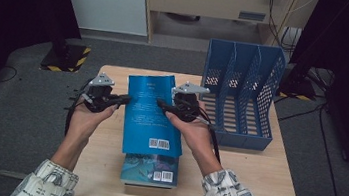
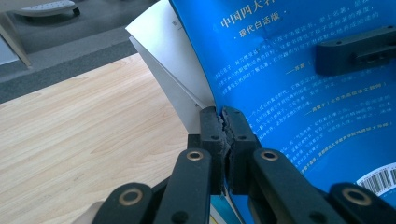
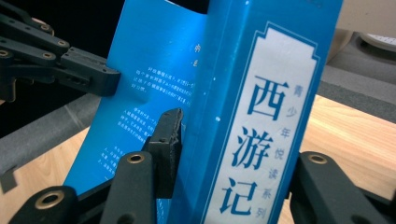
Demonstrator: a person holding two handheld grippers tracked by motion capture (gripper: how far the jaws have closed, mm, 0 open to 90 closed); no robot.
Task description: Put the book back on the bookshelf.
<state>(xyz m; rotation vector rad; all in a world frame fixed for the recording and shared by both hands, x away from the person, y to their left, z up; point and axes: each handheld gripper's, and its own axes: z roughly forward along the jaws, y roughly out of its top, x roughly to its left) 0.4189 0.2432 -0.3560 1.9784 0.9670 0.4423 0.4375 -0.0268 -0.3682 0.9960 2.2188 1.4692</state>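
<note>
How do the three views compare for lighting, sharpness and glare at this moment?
High view: soft and low in detail, dark at the side edges, even light on the table. Left gripper view: blue book sharp and brightly lit, its cover text readable, left gripper crisp. Right gripper view: the spine is sharp, slight sheen on the cover, background blurred.

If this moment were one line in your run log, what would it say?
left tool: shut on blue book's cover edge | right tool: shut on blue book spine | book lifted over second book | file rack at right, empty
</note>
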